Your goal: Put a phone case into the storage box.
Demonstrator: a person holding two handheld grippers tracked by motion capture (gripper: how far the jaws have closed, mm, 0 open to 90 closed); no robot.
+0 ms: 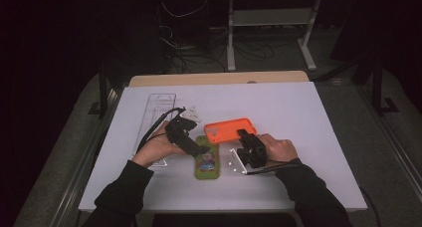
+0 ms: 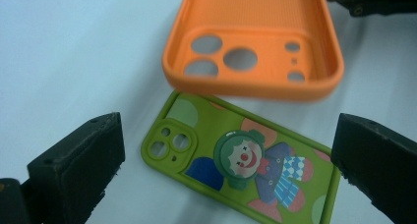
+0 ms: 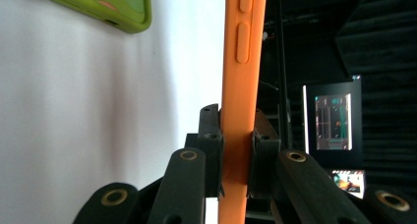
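An orange phone case (image 1: 230, 129) is held just above the white table, inner side up in the left gripper view (image 2: 255, 42). My right gripper (image 1: 247, 137) is shut on its near end, the pads pressing both faces of the case's wall (image 3: 243, 86). A green phone case with a clown picture (image 1: 207, 162) lies flat on the table beside it, its camera cutouts toward the orange case (image 2: 241, 160). My left gripper (image 1: 191, 137) hovers over the green case with its jaws wide open (image 2: 228, 135), nothing between the pads but air.
A clear plastic tray (image 1: 154, 112) lies at the left of the white table top (image 1: 298, 137). A wooden edge (image 1: 219, 78) runs along the back. Beyond the table stand a desk frame and cables on the dark floor. A lit screen (image 3: 332, 117) glows far off.
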